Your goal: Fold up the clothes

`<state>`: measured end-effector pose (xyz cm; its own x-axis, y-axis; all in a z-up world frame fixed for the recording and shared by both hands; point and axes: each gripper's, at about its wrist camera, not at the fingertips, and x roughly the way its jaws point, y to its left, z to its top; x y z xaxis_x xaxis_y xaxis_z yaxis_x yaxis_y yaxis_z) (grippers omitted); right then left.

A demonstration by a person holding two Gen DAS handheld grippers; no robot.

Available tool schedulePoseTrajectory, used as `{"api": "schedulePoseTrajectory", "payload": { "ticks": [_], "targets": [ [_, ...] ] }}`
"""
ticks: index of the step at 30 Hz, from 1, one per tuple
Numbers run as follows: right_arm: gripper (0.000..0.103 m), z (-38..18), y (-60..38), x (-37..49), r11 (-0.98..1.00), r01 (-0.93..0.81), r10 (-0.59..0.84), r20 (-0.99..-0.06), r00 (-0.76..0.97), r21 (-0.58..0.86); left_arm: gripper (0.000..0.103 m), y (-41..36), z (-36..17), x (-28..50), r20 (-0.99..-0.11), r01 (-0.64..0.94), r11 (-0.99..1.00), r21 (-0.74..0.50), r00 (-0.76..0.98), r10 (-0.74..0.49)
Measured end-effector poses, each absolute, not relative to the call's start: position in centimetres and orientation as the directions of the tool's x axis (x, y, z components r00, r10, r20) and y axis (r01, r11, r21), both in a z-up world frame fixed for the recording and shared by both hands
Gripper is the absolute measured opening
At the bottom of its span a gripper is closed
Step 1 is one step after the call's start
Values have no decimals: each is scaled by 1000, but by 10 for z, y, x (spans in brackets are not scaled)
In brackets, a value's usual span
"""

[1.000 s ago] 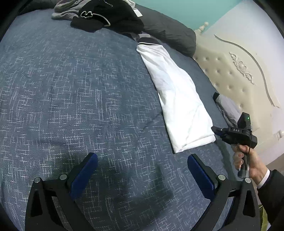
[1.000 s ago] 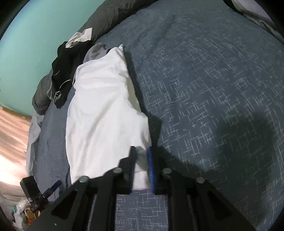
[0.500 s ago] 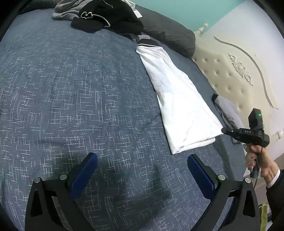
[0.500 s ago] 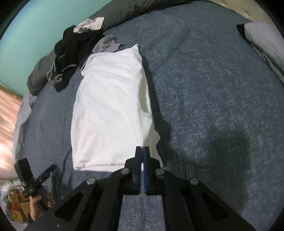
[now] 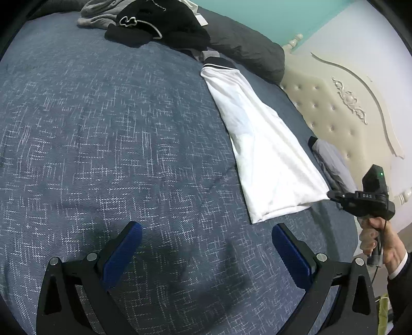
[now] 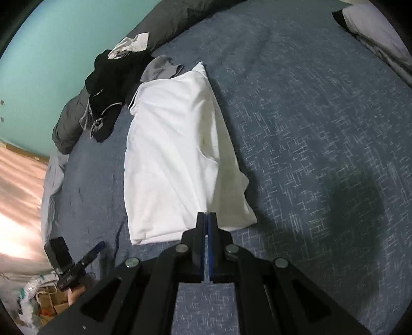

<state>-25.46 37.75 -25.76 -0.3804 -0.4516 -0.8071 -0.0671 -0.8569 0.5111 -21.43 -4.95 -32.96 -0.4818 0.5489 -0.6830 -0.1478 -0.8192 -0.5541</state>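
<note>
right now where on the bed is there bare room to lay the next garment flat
The wide stretch of blue bedspread between the left tool and the white shirt is bare. The narrow strip between the shirt and the headboard holds a grey item. The far edge is crowded: black and grey clothes heaped against the dark bolster.

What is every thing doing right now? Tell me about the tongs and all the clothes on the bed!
Left tongs: open wide, nothing between them, above the bare bedspread.
Right tongs: shut on the near edge of the white shirt.
White shirt: folded lengthwise into a long strip, lying on the bed.
Black garment: crumpled in a heap, unfolded.
Grey garment: bunched beside the black one, unfolded.
Bedspread: spread flat.
</note>
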Motion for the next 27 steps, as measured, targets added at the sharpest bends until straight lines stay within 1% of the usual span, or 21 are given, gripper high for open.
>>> {"api": "schedulePoseTrajectory", "payload": {
  "ticks": [4, 8, 14, 16, 20, 22, 23, 25, 27],
  "targets": [
    [1, -286, 388, -258, -875, -113, -404, -839, -365, 471, 103, -47, -329, -212, -684, -156, -821, -549, -480, 549],
    [1, -302, 393, -259, -886, -113, -377, -840, -390, 450, 103, -47, -328, -212, -686, -163, -824, -543, -480, 547],
    [2, -294, 400, -252, -885, -109, -361, -814, -455, 454, 103, -44, -330, -212, -698, -174, -831, -529, -468, 542],
    [4, -291, 402, -248, -885, -120, -346, -808, -478, 450, 103, -40, -329, -211, -704, -183, -837, -516, -467, 535],
    [5, -275, 402, -234, -844, -96, -402, -741, -537, 528, 103, -39, -329, -210, -705, -176, -840, -513, -473, 529],
    [16, -270, 392, -230, -820, -74, -447, -716, -537, 568, 103, -39, -329, -209, -705, -172, -843, -510, -477, 524],
    [24, -270, 384, -230, -811, -64, -469, -712, -522, 581, 103, -39, -329, -209, -704, -171, -841, -512, -477, 526],
    [25, -276, 366, -232, -788, -58, -509, -703, -496, 612, 103, -40, -328, -207, -702, -170, -840, -516, -478, 528],
    [25, -286, 356, -234, -775, -91, -518, -711, -476, 626, 103, -42, -326, -206, -699, -172, -839, -517, -481, 529]
  ]
}}
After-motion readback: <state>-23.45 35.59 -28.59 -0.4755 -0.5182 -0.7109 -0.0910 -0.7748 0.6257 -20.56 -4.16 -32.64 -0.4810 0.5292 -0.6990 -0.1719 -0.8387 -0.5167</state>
